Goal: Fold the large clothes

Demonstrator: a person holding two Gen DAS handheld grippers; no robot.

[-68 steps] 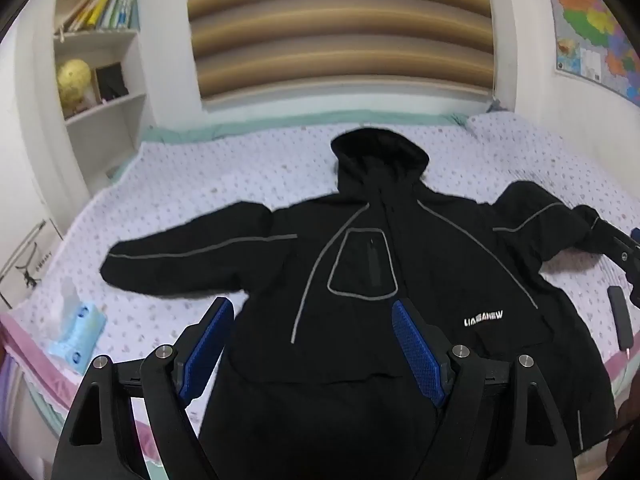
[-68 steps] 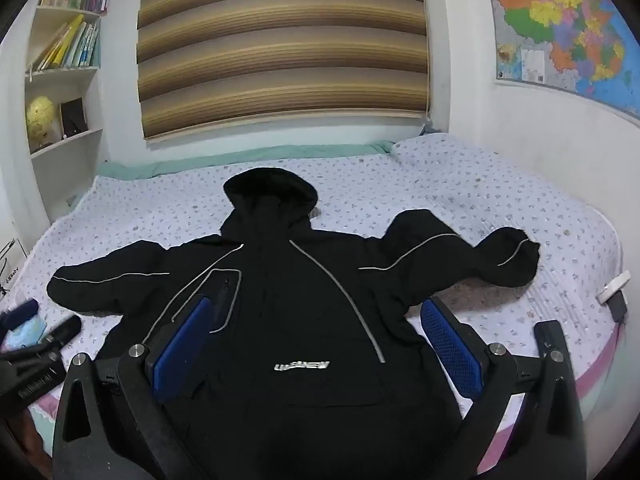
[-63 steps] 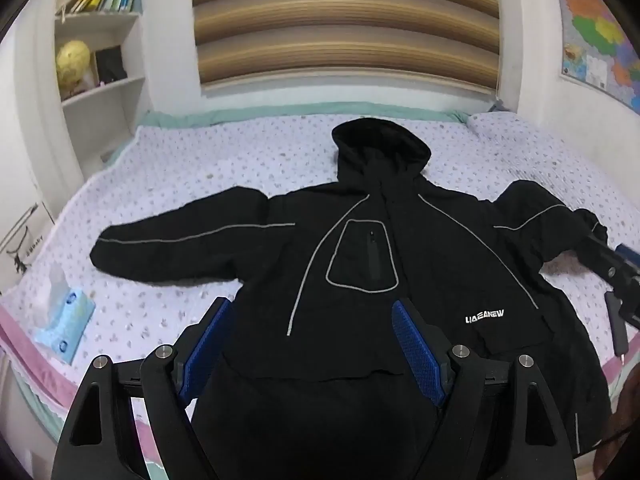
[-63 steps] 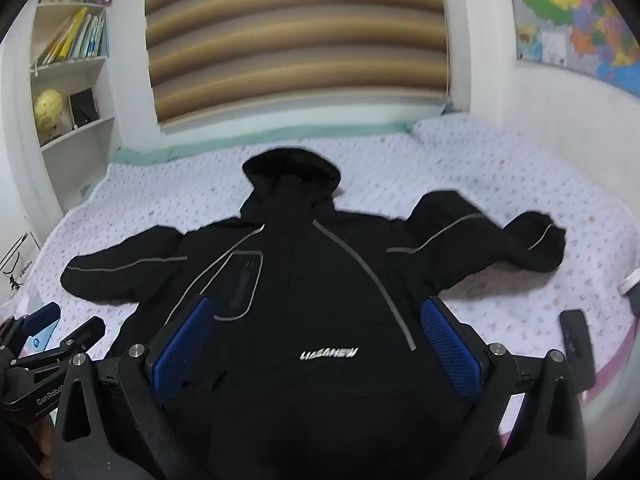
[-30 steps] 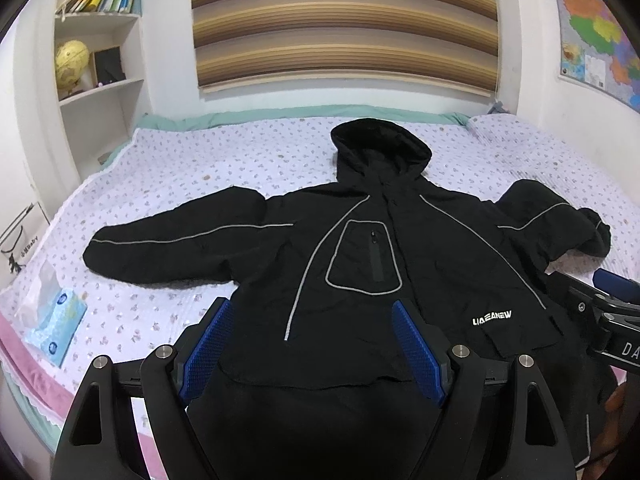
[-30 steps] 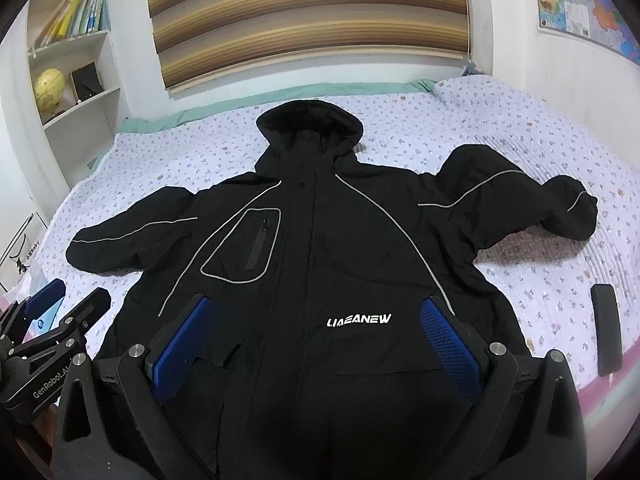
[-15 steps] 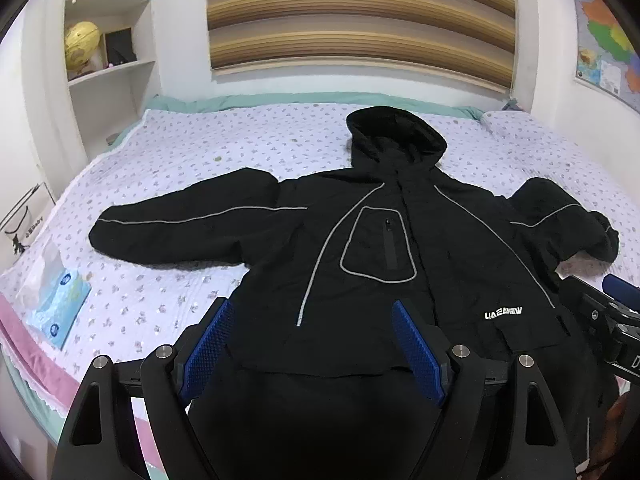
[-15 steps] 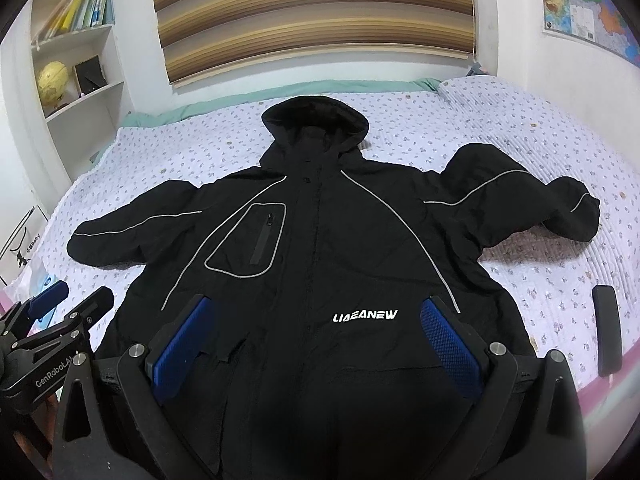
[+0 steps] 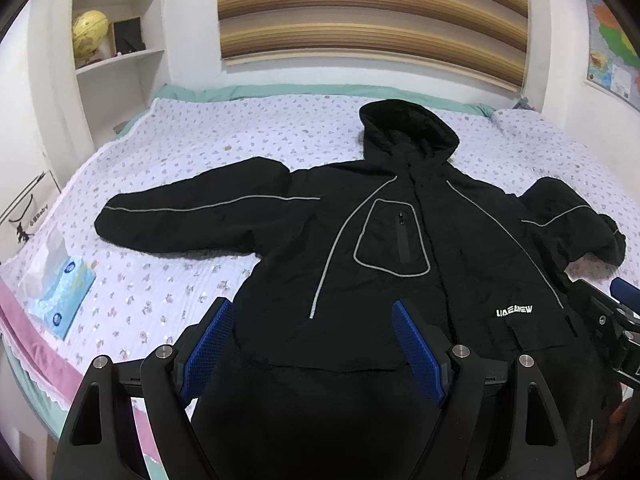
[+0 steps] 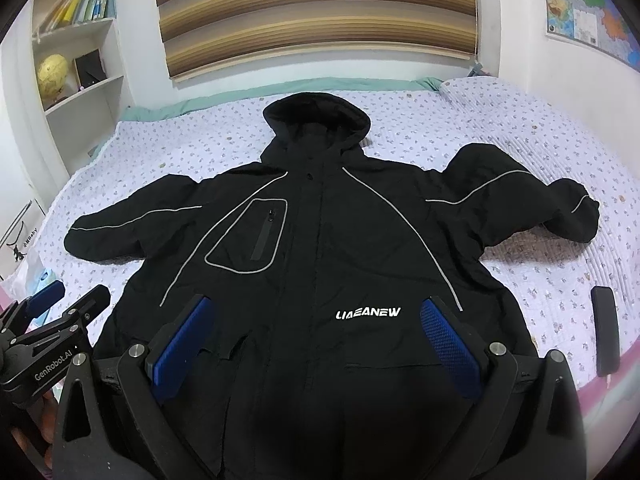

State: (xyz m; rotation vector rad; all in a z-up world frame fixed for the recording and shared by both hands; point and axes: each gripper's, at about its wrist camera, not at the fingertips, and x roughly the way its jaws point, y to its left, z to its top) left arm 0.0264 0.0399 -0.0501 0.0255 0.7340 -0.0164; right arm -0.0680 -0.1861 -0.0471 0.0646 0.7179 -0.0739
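The black jacket (image 10: 320,248) lies face up on the bed (image 10: 500,128), hood away, hem nearest; left gripper (image 9: 312,350) and right gripper (image 10: 316,344) hover above the hem, fingers apart, empty.

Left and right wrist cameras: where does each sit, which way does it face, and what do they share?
Left wrist: on the left claw, low at the bed's near edge, facing the headboard wall; shows its own open blue fingers, plus the right claw at the frame's right.
Right wrist: on the right claw, same heading, further right; shows its open fingers, plus the left claw at lower left.
Shared: the black hooded jacket spread flat, the striped blind and the bookshelf globe.
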